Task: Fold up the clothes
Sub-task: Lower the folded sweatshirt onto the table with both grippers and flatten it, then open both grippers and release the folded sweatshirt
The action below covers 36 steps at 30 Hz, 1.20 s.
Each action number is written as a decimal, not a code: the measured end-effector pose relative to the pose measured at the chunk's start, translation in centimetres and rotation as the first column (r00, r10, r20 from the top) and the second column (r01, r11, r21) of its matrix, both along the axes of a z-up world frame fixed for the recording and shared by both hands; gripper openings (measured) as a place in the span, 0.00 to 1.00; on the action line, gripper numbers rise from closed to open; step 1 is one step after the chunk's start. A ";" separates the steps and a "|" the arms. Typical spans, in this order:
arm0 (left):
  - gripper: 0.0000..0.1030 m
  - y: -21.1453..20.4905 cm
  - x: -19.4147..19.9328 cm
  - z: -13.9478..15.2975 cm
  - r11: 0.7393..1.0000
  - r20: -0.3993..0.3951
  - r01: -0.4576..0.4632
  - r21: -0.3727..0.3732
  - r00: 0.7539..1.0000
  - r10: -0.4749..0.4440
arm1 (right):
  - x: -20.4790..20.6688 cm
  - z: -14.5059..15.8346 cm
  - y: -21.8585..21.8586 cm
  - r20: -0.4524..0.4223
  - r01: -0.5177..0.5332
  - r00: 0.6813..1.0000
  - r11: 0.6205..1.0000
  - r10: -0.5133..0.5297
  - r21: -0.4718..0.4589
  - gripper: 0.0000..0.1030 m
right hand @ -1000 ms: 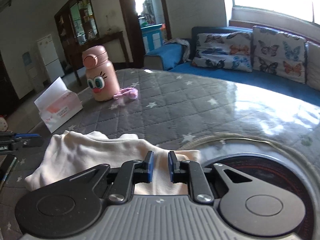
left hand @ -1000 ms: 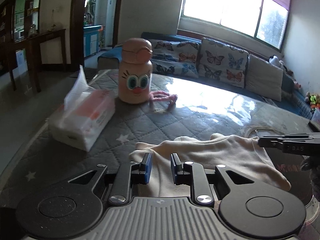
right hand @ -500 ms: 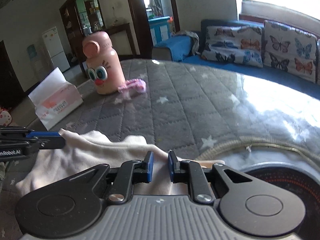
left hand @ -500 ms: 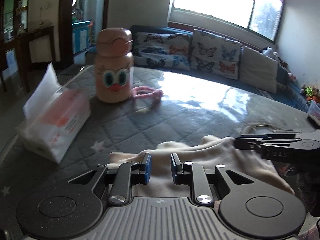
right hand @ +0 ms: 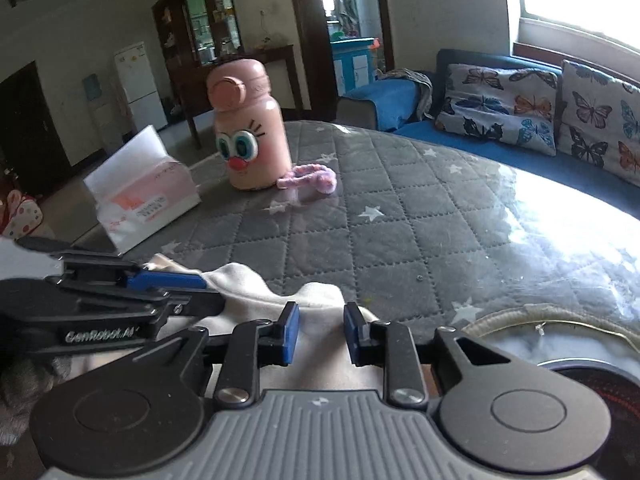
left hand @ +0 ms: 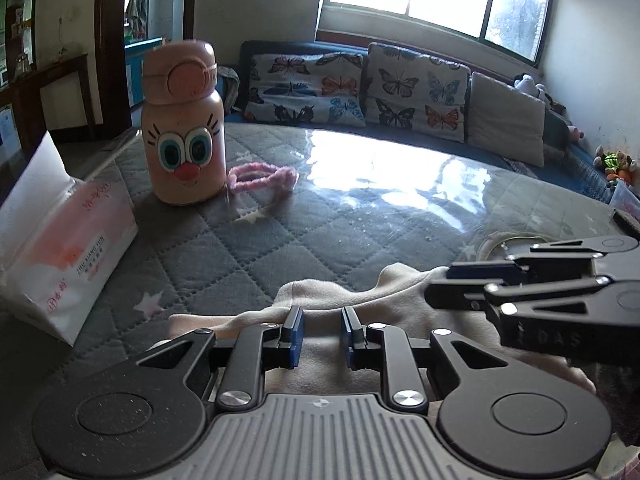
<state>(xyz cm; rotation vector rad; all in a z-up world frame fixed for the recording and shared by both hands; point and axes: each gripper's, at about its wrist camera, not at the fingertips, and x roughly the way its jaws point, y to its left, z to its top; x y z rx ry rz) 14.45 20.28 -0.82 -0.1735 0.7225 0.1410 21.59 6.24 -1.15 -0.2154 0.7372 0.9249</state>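
Observation:
A cream garment point(left hand: 336, 300) lies bunched on the grey quilted table cover point(left hand: 280, 240) at the near edge; it also shows in the right wrist view point(right hand: 248, 288). My left gripper point(left hand: 322, 334) is open, its blue pads just above the cloth with a gap between them. My right gripper point(right hand: 318, 334) is open over the cloth's right part. The right gripper shows side-on in the left wrist view point(left hand: 440, 288), and the left gripper in the right wrist view point(right hand: 200, 292); the two are close together.
A pink cartoon-face bottle point(left hand: 184, 128) stands at the far left with a pink fuzzy band point(left hand: 262, 176) beside it. A tissue pack point(left hand: 60, 248) lies left. A round mat point(right hand: 568, 344) sits at the right. A sofa with butterfly cushions point(left hand: 360, 92) is behind.
Both grippers have moved toward each other over the garment, bunching it narrower. Both jaws have opened slightly wider. The views have shifted closer to the bottle side.

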 end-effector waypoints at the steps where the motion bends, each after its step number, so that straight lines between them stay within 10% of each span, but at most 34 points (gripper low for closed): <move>1: 0.22 -0.1 -0.3 0.2 1.000 0.005 0.003 -0.001 1.000 -0.003 | -0.3 0.2 -0.1 0.002 -0.009 1.000 1.000 0.009 -0.002 0.25; 24: 0.24 -2.1 -8.9 -0.2 1.000 0.016 0.005 -0.006 1.000 -0.005 | -5.4 -0.2 -6.2 -0.001 0.008 1.000 0.999 -0.008 -0.035 0.40; 36: 0.62 -2.8 -11.6 0.1 0.998 0.018 -0.066 -0.024 0.998 0.067 | -7.3 0.4 -8.3 0.012 0.041 0.999 0.999 -0.041 0.009 0.60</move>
